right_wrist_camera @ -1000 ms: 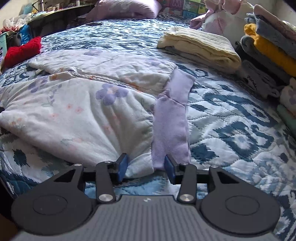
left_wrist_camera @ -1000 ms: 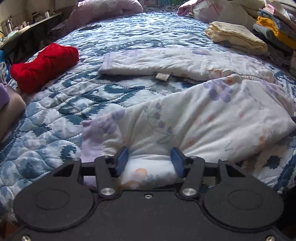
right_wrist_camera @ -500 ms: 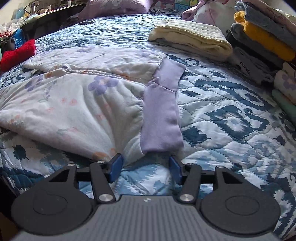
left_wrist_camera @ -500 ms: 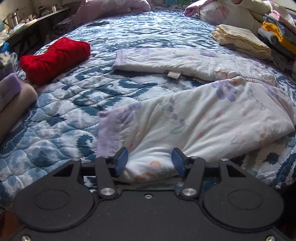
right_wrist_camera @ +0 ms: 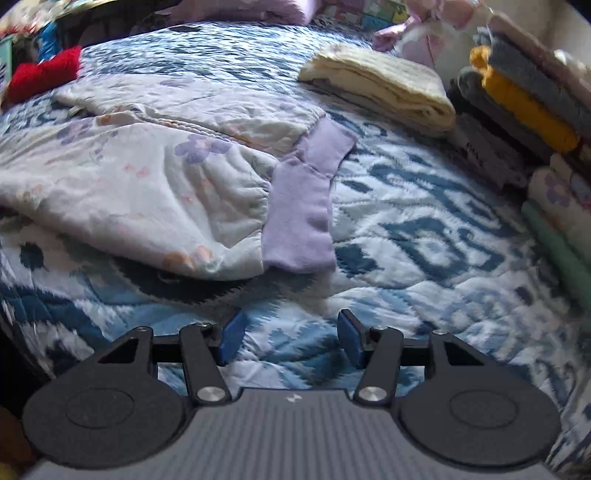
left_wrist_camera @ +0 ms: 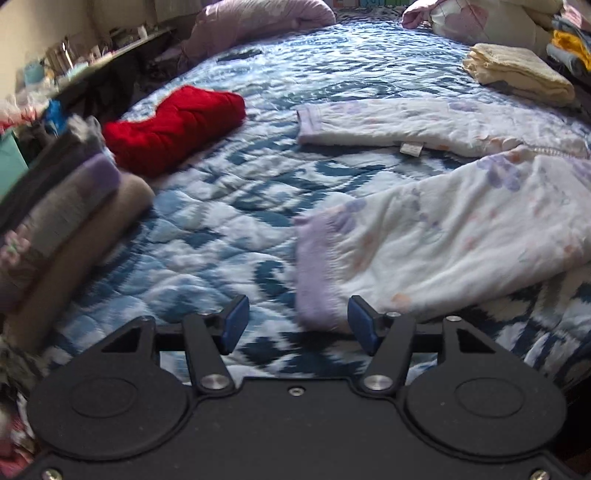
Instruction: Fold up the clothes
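White floral pyjama trousers (left_wrist_camera: 461, 229) with lilac cuffs lie spread on the blue patterned quilt (left_wrist_camera: 229, 229). In the left wrist view one lilac leg cuff (left_wrist_camera: 314, 273) lies just ahead of my left gripper (left_wrist_camera: 293, 326), which is open and empty, the cuff near its right finger. In the right wrist view the trousers (right_wrist_camera: 129, 184) lie to the left and the lilac waistband (right_wrist_camera: 303, 206) points toward my right gripper (right_wrist_camera: 290, 339), which is open, empty and a short way back from it over bare quilt.
A red knit (left_wrist_camera: 173, 125) and a folded stack (left_wrist_camera: 55, 221) lie at the left. A folded cream blanket (right_wrist_camera: 384, 88) sits at the back right. A tall pile of folded clothes (right_wrist_camera: 524, 103) stands along the right edge. Pillows (left_wrist_camera: 258, 26) are at the head.
Both grippers have let go of the trousers and pulled back. The left gripper has also swung left, off the leg end. The trousers now lie on the quilt.
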Demonstrator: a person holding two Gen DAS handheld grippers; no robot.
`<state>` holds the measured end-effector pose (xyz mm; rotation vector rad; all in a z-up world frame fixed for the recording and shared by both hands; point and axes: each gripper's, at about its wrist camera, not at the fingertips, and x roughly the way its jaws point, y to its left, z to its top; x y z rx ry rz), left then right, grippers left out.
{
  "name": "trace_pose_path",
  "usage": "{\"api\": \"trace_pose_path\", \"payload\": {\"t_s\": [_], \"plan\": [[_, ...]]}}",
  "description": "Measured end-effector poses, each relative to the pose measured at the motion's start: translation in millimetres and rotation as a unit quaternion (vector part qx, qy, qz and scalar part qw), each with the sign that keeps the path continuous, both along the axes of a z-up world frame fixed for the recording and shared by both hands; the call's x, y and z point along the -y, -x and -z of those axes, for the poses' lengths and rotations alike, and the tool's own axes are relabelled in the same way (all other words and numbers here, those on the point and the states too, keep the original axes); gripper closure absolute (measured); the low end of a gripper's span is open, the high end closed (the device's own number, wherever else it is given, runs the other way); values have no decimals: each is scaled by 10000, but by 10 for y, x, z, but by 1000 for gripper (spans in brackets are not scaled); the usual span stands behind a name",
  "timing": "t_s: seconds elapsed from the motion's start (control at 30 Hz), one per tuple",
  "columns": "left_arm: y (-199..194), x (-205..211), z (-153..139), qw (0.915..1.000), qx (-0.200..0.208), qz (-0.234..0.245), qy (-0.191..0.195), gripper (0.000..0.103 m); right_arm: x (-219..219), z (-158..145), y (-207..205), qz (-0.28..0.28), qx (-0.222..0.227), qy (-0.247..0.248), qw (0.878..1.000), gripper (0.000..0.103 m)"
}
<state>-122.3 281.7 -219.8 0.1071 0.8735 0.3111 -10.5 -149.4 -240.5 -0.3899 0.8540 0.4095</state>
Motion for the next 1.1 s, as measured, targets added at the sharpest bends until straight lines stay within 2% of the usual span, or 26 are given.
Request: {"api": "trace_pose_path", "payload": {"t_s": [0.2,0.33,0.47,0.63,0.73,0.83,0.87,0.97,1.03,1.1], "plan": [[100,181,-39,9952,137,766,-593,42,-54,-146,168,-664,691,351,9948,40],[90,331,30,9886,118,1221,-870,42,-152,-176,258,-1198,1137,710,9837,40],[60,459,133,9822,49,1555,-1052,42,-256,-105,247,-1551,1391,1108,9718,38],[64,586,297,9678,-101,1988,-1540,42,-336,67,248,-2069,1602,1747,9492,38],[69,631,394,9584,-159,2212,-1797,42,-338,203,253,-2417,1678,2143,9314,33],[44,633,435,9533,-109,2331,-1917,42,-334,284,255,-2669,1813,2274,9188,32],[33,634,441,9518,-105,2370,-1946,42,-335,291,241,-2710,1841,2261,9174,32],[58,670,451,9397,-113,2596,-2224,42,-351,317,232,-2853,1970,2312,9090,34],[79,684,460,9338,-108,2670,-2381,42,-365,346,255,-2973,2073,2387,9009,41],[86,683,457,9315,-69,2691,-2447,54,-376,374,274,-3083,2159,2447,8936,52]]}}
